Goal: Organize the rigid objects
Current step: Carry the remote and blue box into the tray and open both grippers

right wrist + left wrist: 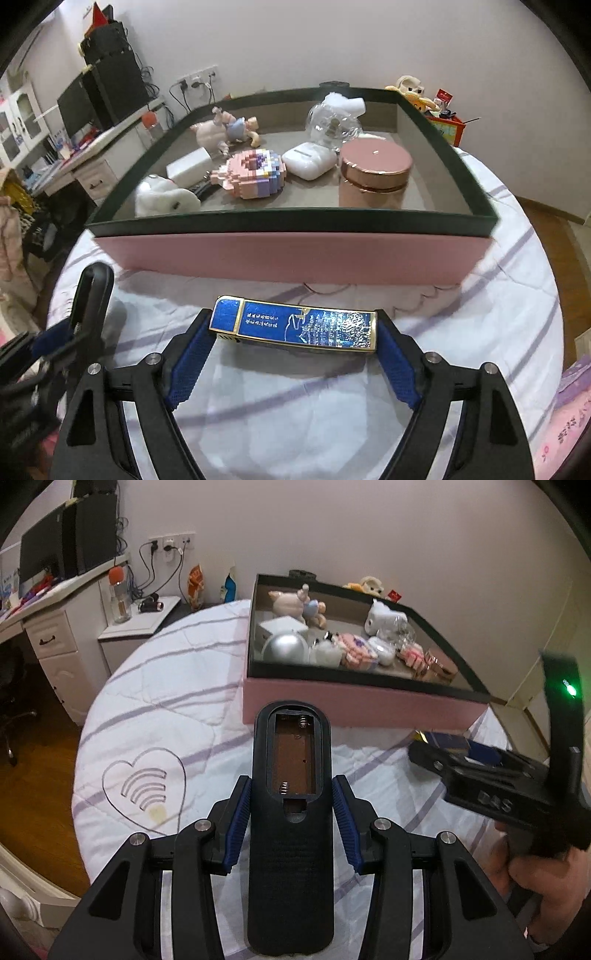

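In the left wrist view my left gripper point(291, 794) is shut on a black remote control point(291, 867). The remote lies back side up, and its open battery bay shows two springs. To the right, a hand holds my right gripper point(447, 755) low over the tablecloth. In the right wrist view my right gripper point(293, 326) holds a blue and gold box point(295, 326) lengthwise, with a blue pad touching each end. Just beyond both stands the pink box with a dark rim point(295, 254) point(362, 705), which holds several small items. The remote's end point(92, 291) shows at the left.
Inside the pink box are a rose-gold jar point(373, 177), a white earbud case point(308, 160), a pink block doughnut point(251, 173), a pig figurine point(221, 129) and a white plush point(162, 199). A striped white cloth point(155, 701) covers the round table. A desk point(55, 602) stands at the left.
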`<state>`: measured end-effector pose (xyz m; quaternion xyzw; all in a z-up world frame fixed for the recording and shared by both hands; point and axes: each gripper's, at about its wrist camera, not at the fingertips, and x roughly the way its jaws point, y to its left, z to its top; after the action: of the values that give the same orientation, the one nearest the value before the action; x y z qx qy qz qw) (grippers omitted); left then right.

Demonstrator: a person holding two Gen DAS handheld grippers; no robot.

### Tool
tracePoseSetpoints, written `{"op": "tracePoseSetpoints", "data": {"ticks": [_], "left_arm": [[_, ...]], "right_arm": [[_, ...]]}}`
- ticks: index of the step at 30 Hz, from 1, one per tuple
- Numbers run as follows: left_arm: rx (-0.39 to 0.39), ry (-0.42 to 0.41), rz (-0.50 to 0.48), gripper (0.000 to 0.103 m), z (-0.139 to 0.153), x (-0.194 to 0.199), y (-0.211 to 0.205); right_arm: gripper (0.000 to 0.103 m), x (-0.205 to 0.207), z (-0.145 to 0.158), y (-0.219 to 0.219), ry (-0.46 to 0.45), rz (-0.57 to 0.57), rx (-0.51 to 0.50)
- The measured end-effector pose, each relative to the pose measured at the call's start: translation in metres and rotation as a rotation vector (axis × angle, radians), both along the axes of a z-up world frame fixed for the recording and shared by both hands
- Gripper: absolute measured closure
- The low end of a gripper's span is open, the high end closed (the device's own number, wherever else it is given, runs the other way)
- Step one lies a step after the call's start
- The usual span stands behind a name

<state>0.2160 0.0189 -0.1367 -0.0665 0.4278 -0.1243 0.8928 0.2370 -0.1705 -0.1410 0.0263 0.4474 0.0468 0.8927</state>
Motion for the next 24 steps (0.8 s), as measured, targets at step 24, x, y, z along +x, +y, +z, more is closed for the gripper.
{"op": "tracePoseSetpoints", "data": {"ticks": [24], "left_arm": [[-0.007,-0.167,-0.053,0.059,0.091,0.034,-0.016]], "right_arm": [[0.019,0.01,0.095,-0.026,-0.178,0.019,0.046]]}}
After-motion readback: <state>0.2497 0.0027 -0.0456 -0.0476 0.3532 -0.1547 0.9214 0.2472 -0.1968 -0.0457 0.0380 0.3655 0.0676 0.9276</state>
